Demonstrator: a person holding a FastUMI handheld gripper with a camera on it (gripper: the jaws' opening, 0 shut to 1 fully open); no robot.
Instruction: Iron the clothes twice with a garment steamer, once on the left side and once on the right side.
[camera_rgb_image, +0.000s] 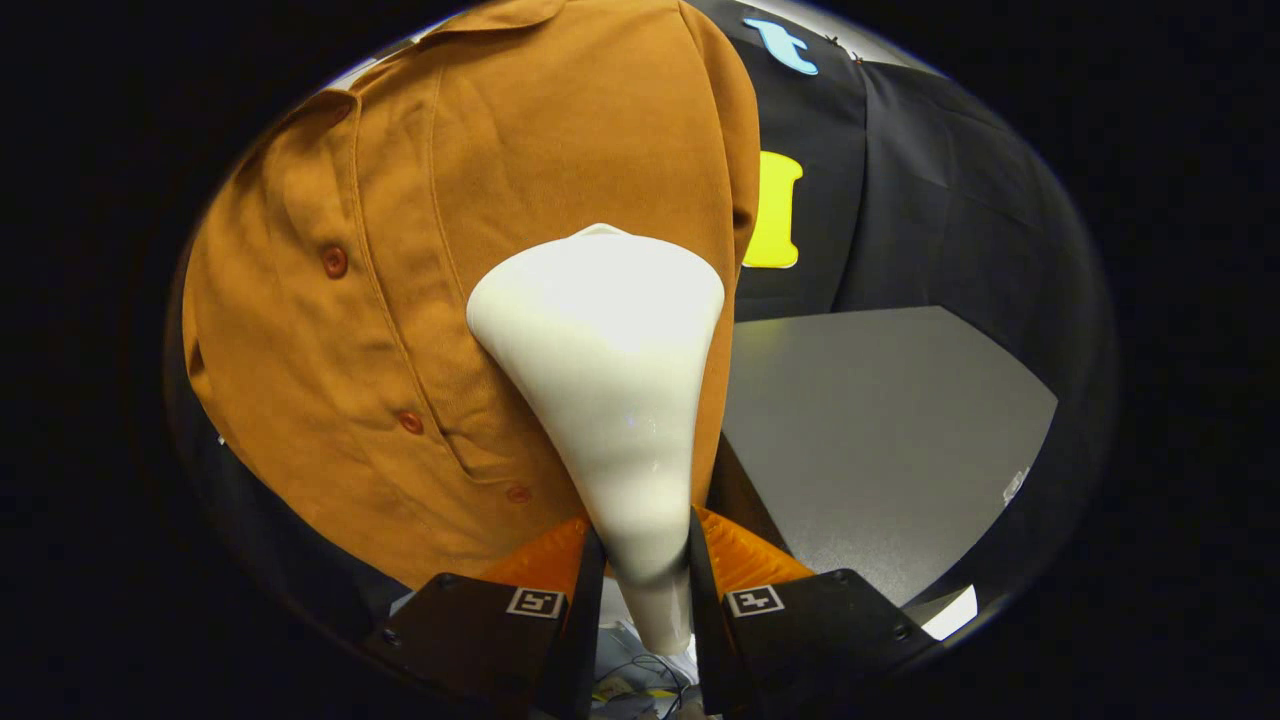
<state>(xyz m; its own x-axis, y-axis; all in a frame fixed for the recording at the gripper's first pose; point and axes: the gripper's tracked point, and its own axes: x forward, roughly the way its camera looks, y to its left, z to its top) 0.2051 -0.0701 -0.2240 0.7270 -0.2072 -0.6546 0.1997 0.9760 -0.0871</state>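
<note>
A brown-orange buttoned shirt (420, 280) hangs upright just ahead of the fingers, its button placket running down to the left of the steamer. My gripper (645, 555) is shut on the narrow neck of a white garment steamer head (605, 340). The steamer's wide flat end points away from me and lies against the shirt's right half, close to the shirt's right edge. Both fingers press on the steamer's handle from either side.
To the right of the shirt lies a grey table top (880, 430), with the black booth cloth (940, 190) rising behind it. Loose cables and papers (640, 685) show low down between the fingers, below the steamer's handle.
</note>
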